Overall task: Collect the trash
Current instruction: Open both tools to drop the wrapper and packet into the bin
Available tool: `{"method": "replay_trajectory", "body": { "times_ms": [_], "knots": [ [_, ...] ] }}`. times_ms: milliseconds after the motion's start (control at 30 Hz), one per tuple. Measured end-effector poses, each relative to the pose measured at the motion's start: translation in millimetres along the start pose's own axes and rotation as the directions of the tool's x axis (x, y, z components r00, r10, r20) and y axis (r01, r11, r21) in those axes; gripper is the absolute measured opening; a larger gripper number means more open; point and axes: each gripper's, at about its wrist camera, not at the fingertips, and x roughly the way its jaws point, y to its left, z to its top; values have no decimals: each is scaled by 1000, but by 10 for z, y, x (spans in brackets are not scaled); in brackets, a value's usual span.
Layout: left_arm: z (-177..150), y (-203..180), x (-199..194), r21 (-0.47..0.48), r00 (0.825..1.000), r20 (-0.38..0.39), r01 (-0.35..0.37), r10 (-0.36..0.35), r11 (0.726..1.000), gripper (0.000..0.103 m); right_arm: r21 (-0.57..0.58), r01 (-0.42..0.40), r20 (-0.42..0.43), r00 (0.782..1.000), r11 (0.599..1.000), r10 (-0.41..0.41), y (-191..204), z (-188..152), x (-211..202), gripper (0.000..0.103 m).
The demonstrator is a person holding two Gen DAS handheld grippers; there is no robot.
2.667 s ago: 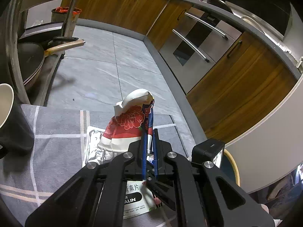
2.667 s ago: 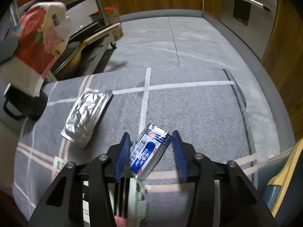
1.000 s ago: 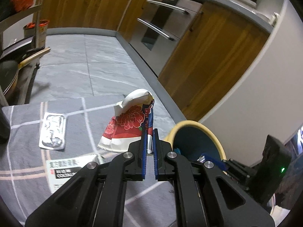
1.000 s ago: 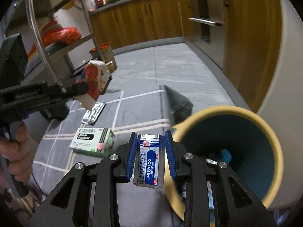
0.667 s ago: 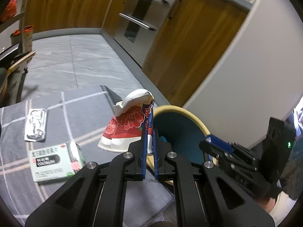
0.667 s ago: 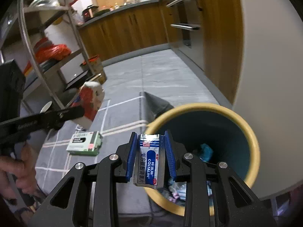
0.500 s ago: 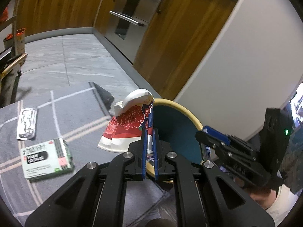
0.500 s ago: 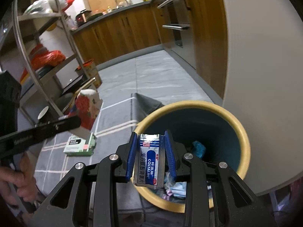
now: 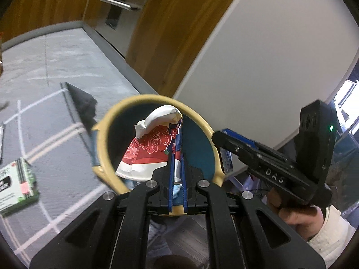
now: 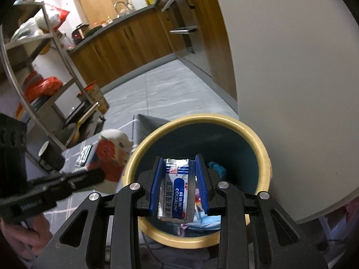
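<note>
My left gripper [image 9: 176,154] is shut on a crumpled red-and-white flowered wrapper [image 9: 154,148] and holds it over the mouth of the yellow-rimmed teal bin [image 9: 103,139]. My right gripper [image 10: 178,174] is shut on a blue-and-silver sachet [image 10: 176,191] and holds it above the same bin [image 10: 258,145], which has trash at its bottom. The right gripper shows in the left wrist view [image 9: 224,135] at the bin's right rim. The left gripper and its wrapper [image 10: 112,154] show in the right wrist view at the bin's left rim.
A green-and-white medicine box [image 9: 15,183] lies on the grey checked cloth [image 9: 56,112] to the left. A foil blister pack [image 10: 84,154] and a dark cup [image 10: 48,154] sit farther back. A metal shelf rack [image 10: 58,51], wooden cabinets and a white wall [image 10: 291,67] surround the bin.
Both grippers have moved from over the cloth to above the bin, each still holding its item. The bin now fills the middle of both views.
</note>
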Motion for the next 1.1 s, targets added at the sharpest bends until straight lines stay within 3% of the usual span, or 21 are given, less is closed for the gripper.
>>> {"method": "replay_trajectory", "body": {
  "times_ms": [133, 400, 467, 500, 600, 1100],
  "knots": [
    [-39, -5, 177, -5, 999, -45, 31, -31, 1000, 5, 33, -9, -2, 1000, 999, 9, -97, -10, 5, 31],
    [-83, -3, 463, 0, 993, -119, 13, -13, 1000, 5, 56, -10, -11, 1000, 998, 11, -134, -8, 59, 31],
    [-99, 27, 498, -2, 991, -133, 3, -3, 1000, 9, 61, -11, -14, 1000, 998, 11, -144, -18, 65, 31],
    [-108, 35, 501, 0, 991, -136, 0, 0, 1000, 15, 63, -11, -16, 1000, 998, 12, -144, -20, 72, 31],
    [-110, 43, 476, 10, 992, -126, -3, 4, 1000, 31, 59, -13, -23, 1000, 998, 15, -131, -23, 92, 31],
    [-122, 340, -20, -9, 996, -39, -81, 80, 997, 48, 46, 3, -77, 997, 999, 1, -23, -63, 374, 32]
  ]
}}
